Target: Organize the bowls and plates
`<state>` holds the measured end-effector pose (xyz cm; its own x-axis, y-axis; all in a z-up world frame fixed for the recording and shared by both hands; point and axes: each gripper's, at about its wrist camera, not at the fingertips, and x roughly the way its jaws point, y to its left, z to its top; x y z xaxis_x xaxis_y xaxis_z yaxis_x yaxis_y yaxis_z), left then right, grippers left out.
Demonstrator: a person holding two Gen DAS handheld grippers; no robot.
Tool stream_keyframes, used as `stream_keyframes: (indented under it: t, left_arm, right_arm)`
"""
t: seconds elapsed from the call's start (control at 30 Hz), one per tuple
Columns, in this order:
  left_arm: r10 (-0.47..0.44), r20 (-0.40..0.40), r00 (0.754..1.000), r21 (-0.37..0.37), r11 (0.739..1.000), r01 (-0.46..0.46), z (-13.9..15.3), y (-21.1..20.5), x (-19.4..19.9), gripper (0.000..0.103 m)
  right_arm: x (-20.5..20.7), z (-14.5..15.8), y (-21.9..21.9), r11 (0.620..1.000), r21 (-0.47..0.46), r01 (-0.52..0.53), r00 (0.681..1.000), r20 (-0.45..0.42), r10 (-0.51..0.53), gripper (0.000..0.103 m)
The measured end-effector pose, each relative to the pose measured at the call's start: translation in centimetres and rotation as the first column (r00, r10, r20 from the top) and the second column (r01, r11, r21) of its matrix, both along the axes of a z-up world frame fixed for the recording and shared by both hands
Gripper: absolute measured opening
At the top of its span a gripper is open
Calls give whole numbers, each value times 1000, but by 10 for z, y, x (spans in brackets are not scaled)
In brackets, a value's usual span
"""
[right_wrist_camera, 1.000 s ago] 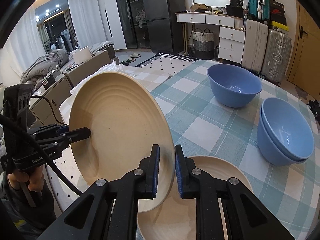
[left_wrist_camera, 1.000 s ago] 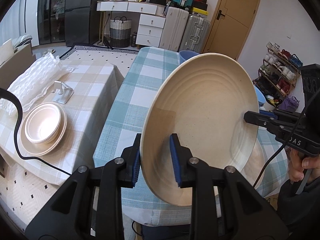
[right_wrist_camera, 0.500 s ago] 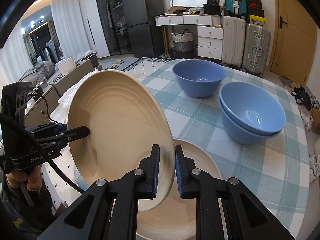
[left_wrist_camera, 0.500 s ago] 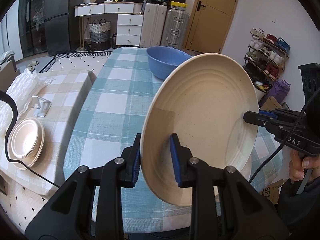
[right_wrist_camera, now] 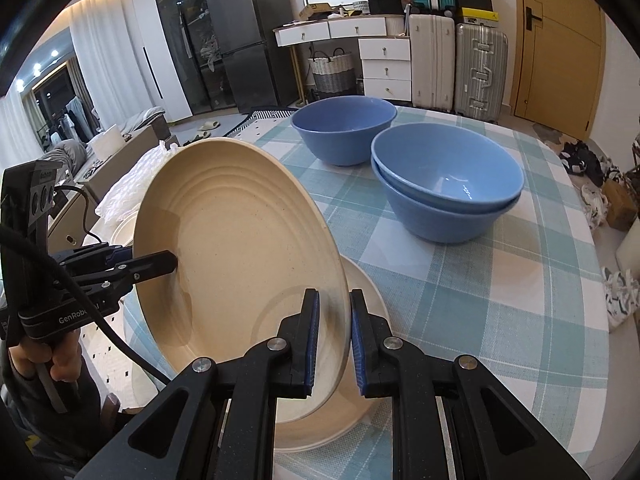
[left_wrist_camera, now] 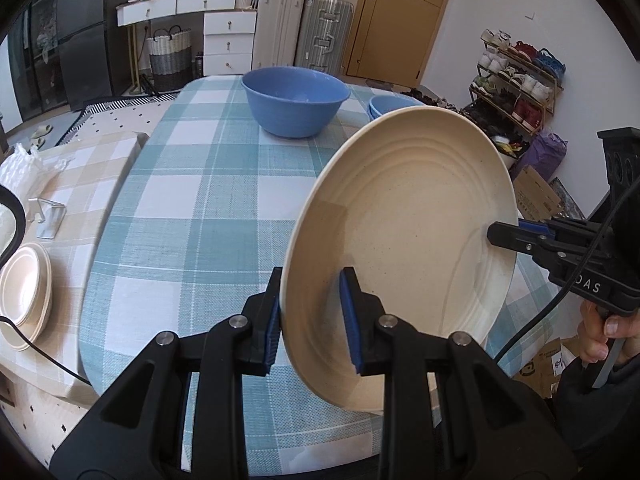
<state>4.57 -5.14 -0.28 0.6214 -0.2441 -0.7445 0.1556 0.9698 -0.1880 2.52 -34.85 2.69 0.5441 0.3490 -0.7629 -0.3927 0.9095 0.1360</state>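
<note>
A round cream ceramic plate with concentric ridges [left_wrist_camera: 404, 240] is held tilted on edge above the near end of the worktop covered by a teal-and-white checked cloth [left_wrist_camera: 192, 216]. The left gripper [left_wrist_camera: 310, 320] is closed on the plate's lower rim, one blue-padded finger on each face. The right gripper [right_wrist_camera: 334, 340] is likewise closed on the opposite rim, its fingers narrow around the edge. A second cream plate [right_wrist_camera: 360, 304] is seen lying flat on the worktop directly beneath the held one. Farther along the worktop, a single blue bowl [right_wrist_camera: 344, 130] stands just beside a stack of two nested blue bowls [right_wrist_camera: 448, 184]. On an adjoining beige-checked surface [left_wrist_camera: 84, 184] to the left, a stack of small cream bowls on a cream plate [left_wrist_camera: 24, 292] is noted.
</note>
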Motion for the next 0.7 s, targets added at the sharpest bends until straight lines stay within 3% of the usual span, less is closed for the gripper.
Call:
stream_keyframes:
  t: [0.7]
  left_arm:
    - [-31, -64, 997, 28, 999, 33, -36, -15, 27, 23]
  right_arm:
    - [9, -36, -6, 997, -70, 36, 998, -48, -40, 15]
